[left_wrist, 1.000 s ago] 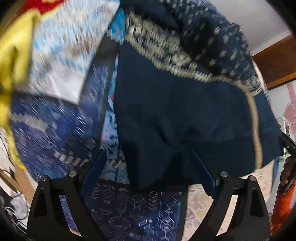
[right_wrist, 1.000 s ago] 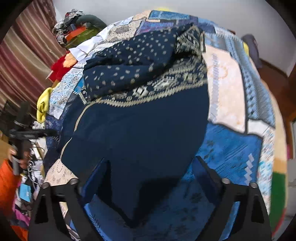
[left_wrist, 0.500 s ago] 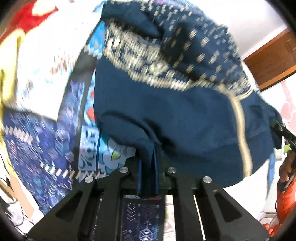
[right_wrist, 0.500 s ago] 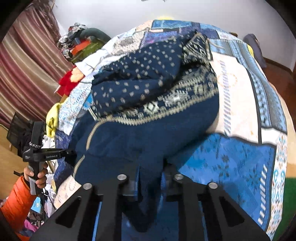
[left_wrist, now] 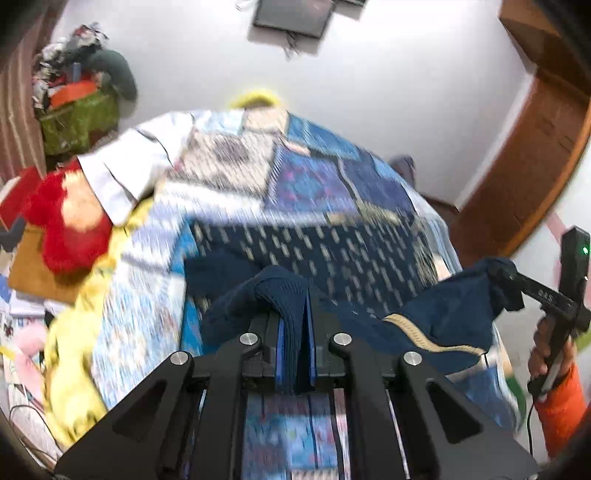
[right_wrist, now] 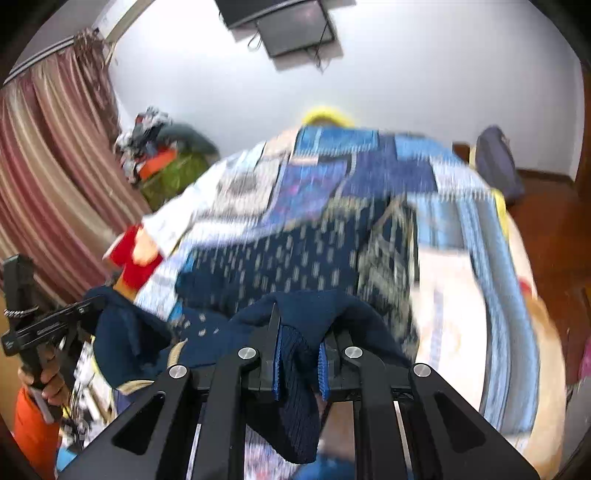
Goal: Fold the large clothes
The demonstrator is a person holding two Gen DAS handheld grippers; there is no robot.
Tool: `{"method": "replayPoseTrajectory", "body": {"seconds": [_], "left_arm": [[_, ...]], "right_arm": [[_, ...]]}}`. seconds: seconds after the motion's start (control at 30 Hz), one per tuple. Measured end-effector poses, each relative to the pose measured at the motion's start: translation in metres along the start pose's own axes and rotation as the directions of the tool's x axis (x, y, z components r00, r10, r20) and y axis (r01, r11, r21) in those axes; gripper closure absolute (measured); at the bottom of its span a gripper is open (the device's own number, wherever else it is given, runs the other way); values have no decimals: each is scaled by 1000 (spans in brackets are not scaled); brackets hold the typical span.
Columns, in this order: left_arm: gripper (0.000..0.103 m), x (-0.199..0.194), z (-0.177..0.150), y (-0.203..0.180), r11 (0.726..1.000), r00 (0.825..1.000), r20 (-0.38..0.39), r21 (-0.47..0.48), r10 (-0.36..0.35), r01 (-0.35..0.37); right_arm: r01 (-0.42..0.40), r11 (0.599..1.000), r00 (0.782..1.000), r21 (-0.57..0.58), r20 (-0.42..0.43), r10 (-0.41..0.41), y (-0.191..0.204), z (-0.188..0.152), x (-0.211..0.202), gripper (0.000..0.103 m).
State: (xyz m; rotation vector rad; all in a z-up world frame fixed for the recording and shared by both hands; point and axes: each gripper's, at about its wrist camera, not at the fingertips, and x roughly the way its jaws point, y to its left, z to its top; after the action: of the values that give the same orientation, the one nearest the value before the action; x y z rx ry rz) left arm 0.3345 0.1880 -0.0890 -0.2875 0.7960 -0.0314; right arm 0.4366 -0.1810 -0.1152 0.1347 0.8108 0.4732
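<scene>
Left gripper (left_wrist: 295, 354) pinching one hem corner of the navy garment (left_wrist: 332, 254), right gripper (right_wrist: 299, 362) clamped on the other; hem raised above the bed (left_wrist: 229, 155), probably for folding over the rest lying there.

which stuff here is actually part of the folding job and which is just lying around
Part of the job:
navy garment, pinched by the left gripper and the right gripper
patchwork bedspread under it

Lying about:
red plush toy
white cloth
wall screen
</scene>
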Motion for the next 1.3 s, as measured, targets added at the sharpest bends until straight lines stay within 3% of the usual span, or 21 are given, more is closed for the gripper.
{"method": "replayPoseTrajectory", "body": {"seconds": [0.13, 0.23, 0.33, 0.4, 0.47, 0.53, 0.63, 0.7, 0.73, 0.77, 0.83, 0.9, 0.97, 1.0, 1.07, 1.13, 1.2, 1.3], "left_arm": [[94, 50, 39, 32, 992, 996, 4, -97, 87, -87], [94, 101, 53, 56, 976, 987, -39, -151, 153, -158], [94, 155, 50, 77, 957, 975, -122, -201, 188, -209], [93, 193, 42, 90, 945, 957, -191, -203, 220, -258], [92, 223, 31, 101, 936, 941, -248, -206, 231, -285], [91, 237, 22, 108, 933, 941, -257, -228, 219, -279], [87, 236, 23, 103, 939, 936, -244, -168, 254, -299], [86, 231, 19, 96, 943, 931, -228, -107, 285, -315], [79, 227, 16, 91, 941, 925, -221, -68, 309, -330], [67, 223, 14, 88, 935, 917, -215, -41, 335, -351], [63, 209, 11, 81, 932, 913, -194, 15, 358, -362], [50, 192, 12, 73, 930, 912, -182, 65, 368, -363], [31, 173, 14, 65, 909, 899, -141, 105, 416, -404], [30, 159, 15, 60, 902, 898, -100, 114, 428, -417], [22, 138, 14, 56, 914, 914, -67, 89, 401, -395], [22, 121, 6, 48, 946, 945, -60, 62, 321, -318], [22, 117, -2, 35, 960, 960, -74, 86, 271, -265], [22, 126, -9, 13, 964, 966, -113, 155, 233, -214]], "right_arm": [[51, 998, 999, 26, 7, -51, -11, 43, 48, 91], [120, 992, 992, 47, -46, -118, -28, 57, 108, 91], [143, 983, 982, 111, -139, -127, -55, 56, 166, 91], [178, 977, 974, 117, -160, -158, -69, 51, 194, 91], [170, 979, 977, 110, -145, -154, -79, 50, 201, 91], [144, 986, 982, 88, -134, -131, -86, 54, 197, 91], [130, 990, 982, 45, -146, -123, -97, 59, 186, 90], [329, 944, 939, -12, -106, -328, -106, 61, 170, 90], [406, 913, 909, -39, -85, -407, -113, 61, 163, 90], [416, 908, 904, -58, -86, -419, -122, 59, 154, 90], [368, 929, 921, -39, -118, -370, -135, 52, 140, 90], [325, 945, 938, -26, -117, -326, -138, 43, 120, 90], [301, 952, 947, -50, -102, -305, -131, 34, 103, 90], [290, 955, 951, -69, -96, -295, -123, 30, 97, 90], [258, 960, 961, -105, -78, -267, -107, 22, 87, 90], [209, 968, 973, -139, -70, -220, -88, 12, 80, 90], [150, 974, 982, -169, -86, -166, -66, 2, 82, 90], [84, 976, 986, -200, -127, -111, -42, -13, 91, 90]]}}
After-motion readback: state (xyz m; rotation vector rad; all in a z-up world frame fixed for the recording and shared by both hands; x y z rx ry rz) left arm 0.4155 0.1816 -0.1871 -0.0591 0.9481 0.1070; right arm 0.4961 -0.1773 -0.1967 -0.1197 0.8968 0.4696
